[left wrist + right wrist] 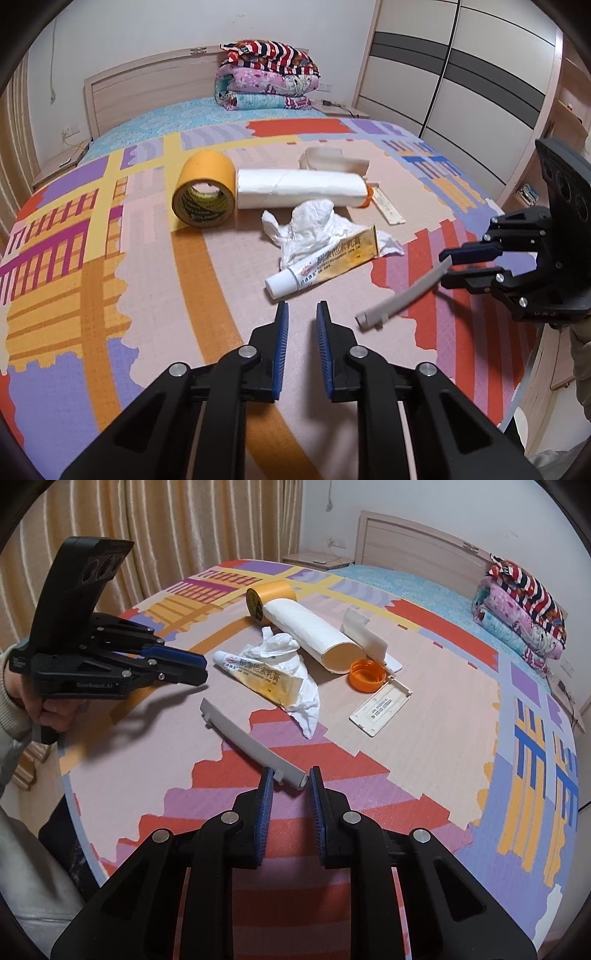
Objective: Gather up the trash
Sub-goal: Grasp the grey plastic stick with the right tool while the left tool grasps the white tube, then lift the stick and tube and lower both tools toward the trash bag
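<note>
Trash lies on the patterned bedspread: a yellow ointment tube (321,263) (255,674) on a crumpled white tissue (314,225) (299,686), a yellow tape roll (205,194) (269,598), a white paper roll (299,188) (310,633), an orange cap (367,675) and a flat white plastic plate (382,709). My right gripper (290,775) (448,267) is shut on one end of a grey plastic strip (255,744) (402,295). My left gripper (302,308) (203,668) is open and empty, hovering just short of the tube's white cap.
A folded white piece (332,158) (364,635) lies behind the paper roll. Folded blankets (267,77) are stacked at the headboard. A wardrobe (461,81) stands right of the bed, curtains (147,528) at the left.
</note>
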